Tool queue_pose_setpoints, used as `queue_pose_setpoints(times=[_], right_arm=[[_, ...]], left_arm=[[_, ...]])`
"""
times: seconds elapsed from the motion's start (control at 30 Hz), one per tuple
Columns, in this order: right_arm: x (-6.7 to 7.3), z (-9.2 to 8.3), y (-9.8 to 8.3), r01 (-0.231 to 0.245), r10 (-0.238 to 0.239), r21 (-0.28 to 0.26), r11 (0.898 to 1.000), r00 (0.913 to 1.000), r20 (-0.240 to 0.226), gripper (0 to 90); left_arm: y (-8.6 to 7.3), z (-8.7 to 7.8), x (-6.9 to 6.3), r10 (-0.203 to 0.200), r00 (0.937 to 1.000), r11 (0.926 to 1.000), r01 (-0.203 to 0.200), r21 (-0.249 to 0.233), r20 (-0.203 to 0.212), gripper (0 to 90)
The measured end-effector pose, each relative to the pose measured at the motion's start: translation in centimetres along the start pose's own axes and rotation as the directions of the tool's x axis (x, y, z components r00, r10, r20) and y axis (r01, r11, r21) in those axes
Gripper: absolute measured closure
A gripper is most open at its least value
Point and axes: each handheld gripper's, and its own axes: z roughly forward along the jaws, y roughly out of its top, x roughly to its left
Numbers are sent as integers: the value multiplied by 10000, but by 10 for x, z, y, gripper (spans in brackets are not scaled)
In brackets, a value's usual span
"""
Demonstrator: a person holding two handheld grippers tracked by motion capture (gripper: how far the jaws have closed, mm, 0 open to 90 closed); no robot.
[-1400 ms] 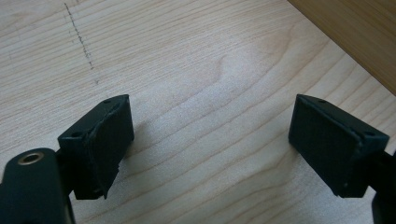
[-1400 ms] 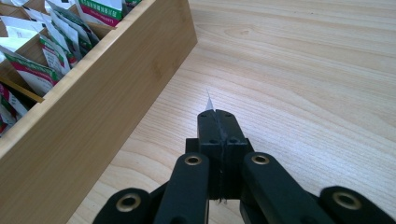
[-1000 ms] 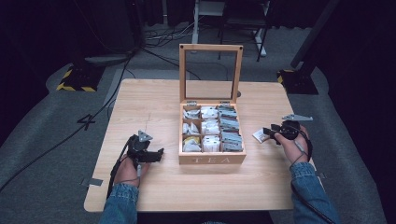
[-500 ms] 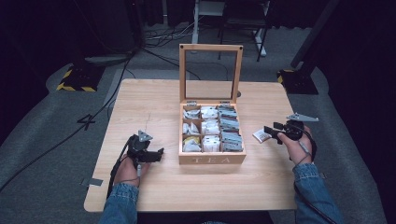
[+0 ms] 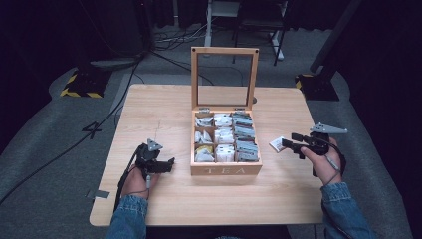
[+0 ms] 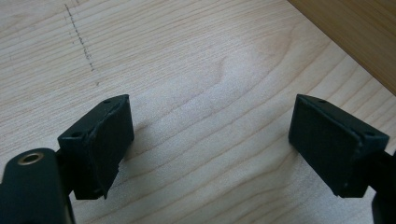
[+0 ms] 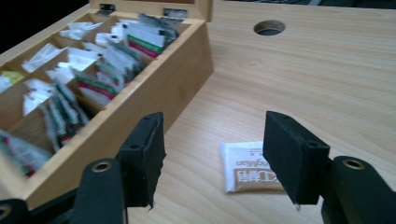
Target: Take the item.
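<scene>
An open wooden tea box [image 5: 226,169] marked TEA stands mid-table, its glass-framed lid [image 5: 225,52] upright and its compartments full of tea packets [image 7: 109,65]. One white-and-brown tea packet [image 5: 276,144] lies flat on the table just right of the box. My right gripper [image 5: 289,144] hovers over that packet [image 7: 247,165]; its jaws have just been opening, they stand apart and nothing is between them. My left gripper [image 5: 169,164] rests low on the table left of the box. In the left gripper view it [image 6: 210,135] is open over bare wood.
The wooden table [image 5: 164,109] has a round cable hole [image 7: 270,27] behind the box. The box's side wall [image 6: 355,32] stands close beside my left gripper. Dark floor with cables and stands surrounds the table.
My right gripper has risen and drawn slightly right, away from the box. The tea packet stays on the table below its tips. The left hand has not moved.
</scene>
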Motion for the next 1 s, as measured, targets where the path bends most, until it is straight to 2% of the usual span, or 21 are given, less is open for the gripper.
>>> queue_pose_setpoints(times=[0.13, 0.27, 0.37, 0.63, 0.7, 0.73, 0.87, 0.9, 0.93, 1.0], right_arm=[[14, -10, 1, 333, -334, -24, 9994, 9987, -380, 398], [23, -15, 1, 426, -427, -27, 9991, 9971, -625, 394], [34, -20, -1, 767, -760, 35, 9970, 9924, -972, 394], [54, -25, -5, 1068, -1034, 130, 9942, 9819, -1589, 409], [64, -26, -7, 1309, -1244, 232, 9911, 9747, -1856, 419], [64, -26, -7, 1309, -1244, 232, 9911, 9747, -1856, 419], [80, -25, -12, 1401, -1266, 360, 9895, 9591, -2530, 438], [80, -25, -12, 1401, -1266, 360, 9895, 9591, -2530, 438], [86, -24, -16, 1468, -1289, 464, 9881, 9536, -2720, 441], [88, -23, -17, 1514, -1321, 499, 9872, 9523, -2752, 441]], left_arm=[[0, 0, 0, 23, 10000, 10000, -23, 0, -14, 144], [0, 0, 0, 13, 10000, 10000, -13, 6, -6, 144], [0, 0, 0, 9, 10000, 10000, -9, 6, -5, 144], [0, 0, 0, 13, 10000, 10000, -13, -6, -17, 144], [0, 0, 0, 12, 10000, 10000, -12, -8, -16, 144], [0, 0, 0, 12, 10000, 10000, -12, -8, -16, 144], [0, 0, 0, 17, 10000, 10000, -17, -7, -31, 144], [0, 0, 0, 17, 10000, 10000, -17, -7, -31, 144], [0, 0, 0, 17, 10000, 10000, -17, -4, -27, 144], [0, 0, 0, -2, 10000, 10000, 2, -2, -19, 144]])
